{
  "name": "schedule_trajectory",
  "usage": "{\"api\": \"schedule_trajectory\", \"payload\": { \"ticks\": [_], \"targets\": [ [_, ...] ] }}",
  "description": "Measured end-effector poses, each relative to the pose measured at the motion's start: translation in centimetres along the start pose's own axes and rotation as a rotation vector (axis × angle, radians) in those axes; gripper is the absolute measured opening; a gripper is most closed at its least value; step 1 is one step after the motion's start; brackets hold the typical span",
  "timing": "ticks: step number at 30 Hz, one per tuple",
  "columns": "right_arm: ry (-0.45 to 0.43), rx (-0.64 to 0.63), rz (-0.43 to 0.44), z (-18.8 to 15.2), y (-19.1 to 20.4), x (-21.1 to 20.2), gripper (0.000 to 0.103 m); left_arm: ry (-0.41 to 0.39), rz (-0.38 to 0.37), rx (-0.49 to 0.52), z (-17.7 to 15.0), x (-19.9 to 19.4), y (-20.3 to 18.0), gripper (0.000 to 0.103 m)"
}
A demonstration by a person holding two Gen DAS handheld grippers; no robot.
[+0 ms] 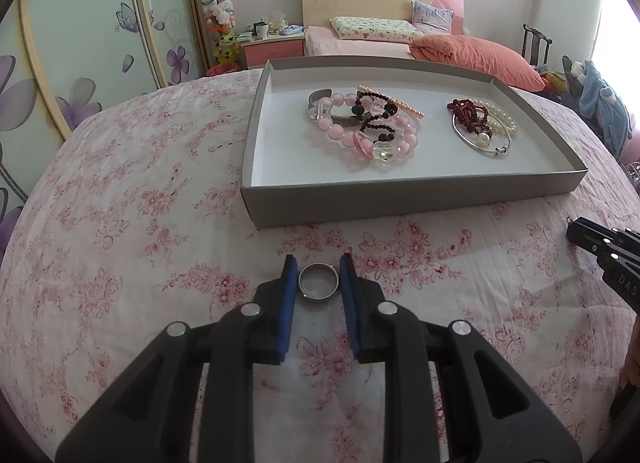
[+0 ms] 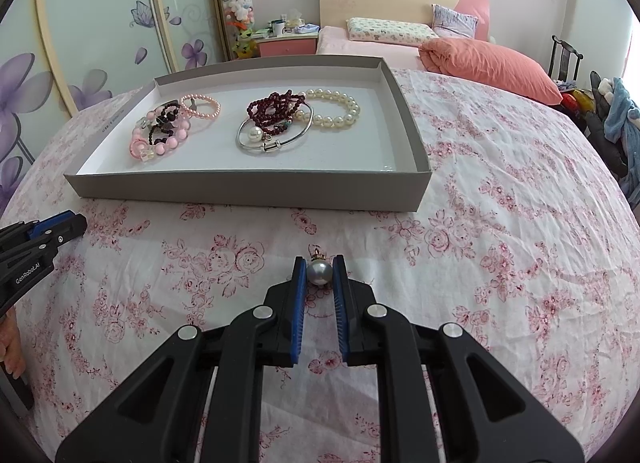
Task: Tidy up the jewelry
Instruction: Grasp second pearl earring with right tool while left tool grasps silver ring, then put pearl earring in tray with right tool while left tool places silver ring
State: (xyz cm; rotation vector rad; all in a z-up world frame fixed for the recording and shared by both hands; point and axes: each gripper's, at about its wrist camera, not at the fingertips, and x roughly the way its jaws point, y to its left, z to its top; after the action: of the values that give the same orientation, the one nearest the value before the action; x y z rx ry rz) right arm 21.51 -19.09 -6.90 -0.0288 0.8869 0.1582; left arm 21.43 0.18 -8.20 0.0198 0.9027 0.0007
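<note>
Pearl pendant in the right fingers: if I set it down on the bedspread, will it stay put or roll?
The pearl pendant looks round and glossy, so it may slip between the pads and would probably roll. Its small metal loop on top might stop a long roll. The bedspread is soft and wrinkled, which should slow it; the tray has walls and seems safer.

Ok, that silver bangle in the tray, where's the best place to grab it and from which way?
Probably the bangle's near arc by its clasp, coming from above on the tray's front side. It lies flat, and that stretch is bare, while the red beads drape over its far part.
</note>
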Motion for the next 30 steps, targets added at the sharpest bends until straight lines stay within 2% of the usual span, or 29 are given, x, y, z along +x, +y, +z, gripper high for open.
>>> {"api": "schedule_trajectory", "payload": {
  "ticks": [21,25,30],
  "targets": [
    [-0.009,0.022,0.025,0.1,-0.2,-0.2,0.014,-0.005,-0.016,-0.02,0.0,0.0,0.1,0.022],
    [-0.077,0.02,0.058,0.6,0.2,-2.1,0.014,-0.031,-0.026,-0.035,-0.1,-1.2,0.4,0.022],
    [-0.193,0.005,0.077,2.2,1.0,-5.0,0.014,-0.125,-0.045,-0.035,1.2,-4.1,-0.2,0.022]
  ]
}}
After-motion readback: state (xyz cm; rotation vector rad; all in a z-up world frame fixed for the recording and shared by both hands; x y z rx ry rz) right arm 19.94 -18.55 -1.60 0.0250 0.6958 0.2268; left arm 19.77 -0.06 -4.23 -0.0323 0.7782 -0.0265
